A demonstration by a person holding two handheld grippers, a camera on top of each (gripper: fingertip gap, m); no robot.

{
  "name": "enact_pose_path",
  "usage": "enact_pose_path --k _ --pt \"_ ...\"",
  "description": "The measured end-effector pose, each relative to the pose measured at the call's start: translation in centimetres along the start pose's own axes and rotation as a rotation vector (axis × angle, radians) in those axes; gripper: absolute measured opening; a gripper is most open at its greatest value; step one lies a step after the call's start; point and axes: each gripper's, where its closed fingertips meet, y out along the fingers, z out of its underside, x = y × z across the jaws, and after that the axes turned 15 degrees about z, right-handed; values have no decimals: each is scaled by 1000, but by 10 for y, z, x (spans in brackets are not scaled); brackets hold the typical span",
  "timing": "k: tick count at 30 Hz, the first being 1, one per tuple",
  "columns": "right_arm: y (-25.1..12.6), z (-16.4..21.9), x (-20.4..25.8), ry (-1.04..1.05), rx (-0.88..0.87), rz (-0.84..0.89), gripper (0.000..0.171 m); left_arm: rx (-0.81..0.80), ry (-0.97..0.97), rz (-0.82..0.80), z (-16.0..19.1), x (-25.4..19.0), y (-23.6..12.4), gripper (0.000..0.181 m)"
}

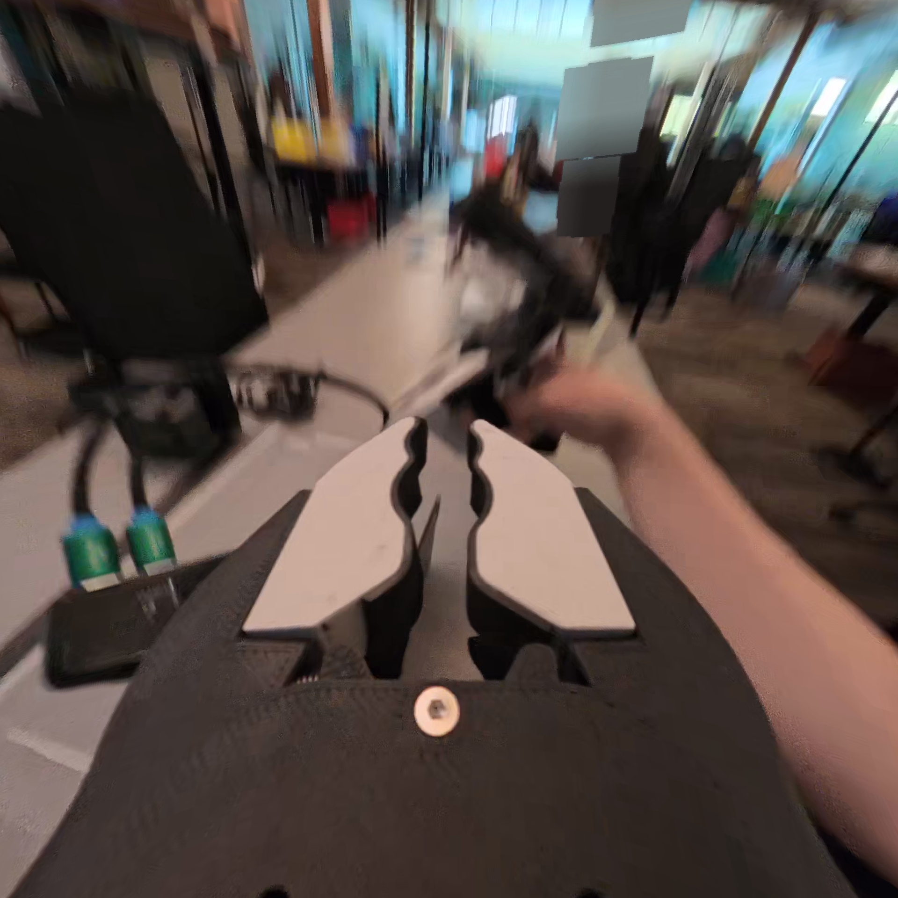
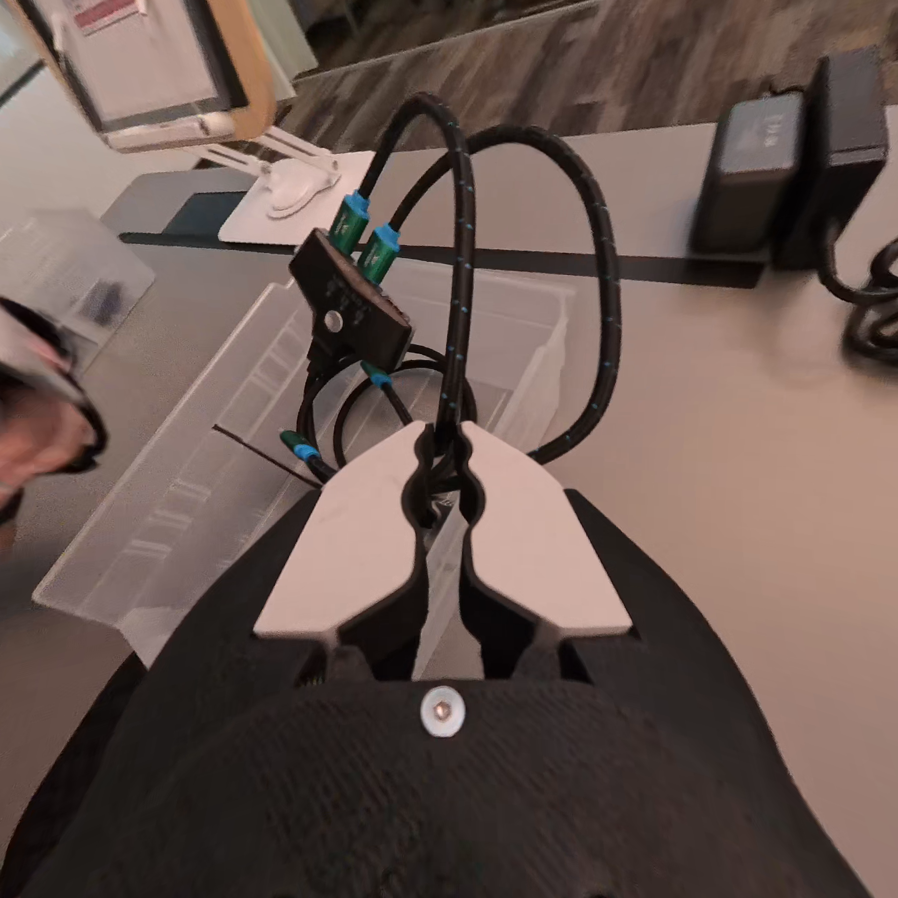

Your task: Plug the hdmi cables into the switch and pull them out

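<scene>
- Right tool [image 2: 443,427] is clenching the braided black HDMI cables [image 2: 460,272], dangling the small black switch box [image 2: 351,311] over the clear plastic bin [image 2: 160,510].
- Left tool [image 1: 446,427] is hanging released, holding nothing; ideally it is steadying the switch box while each green plug [image 2: 378,256] is being pulled straight.

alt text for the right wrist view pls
The right gripper is shut on braided black hdmi cables, lifting a black switch with two green plugs inserted above a clear plastic bin on a grey table.
</scene>
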Motion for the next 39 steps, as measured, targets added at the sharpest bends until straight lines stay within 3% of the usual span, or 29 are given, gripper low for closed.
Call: enact_pose_path --k 1,3,9,12,18,22,26,30,32,35,39 --pt "-1 -1 2 -7 -17 -17 8 -152 50 -8 -29 -9 -18 20" --pt "-5 -7 3 9 -52 -29 8 -328 147 -83 -69 -19 -57 16" --pt "-19 -4 7 -37 -39 -21 19 -158 167 -101 -85 -49 -123 38" --pt "-26 -1 0 -70 -14 58 33 -136 187 -111 -88 -67 -167 39" --pt "-50 -24 5 -78 -102 129 33 -107 268 -237 -99 -98 -267 41" --pt "-66 -52 12 -127 -221 227 35 -29 320 -417 -107 -106 -336 46" --pt "-95 -93 26 -202 -455 347 38 129 325 -766 -104 -96 -436 58" --pt "-120 -113 29 -173 -595 475 41 180 233 -1058 -64 -83 -550 51" --pt "-107 -91 25 -198 -443 489 53 273 44 -1068 -26 -70 -592 51" --pt "-79 -27 9 -234 -18 509 52 366 -229 -1133 27 -63 -646 49" --pt "-61 13 -9 -300 200 565 50 505 -568 -968 93 -84 -642 45"
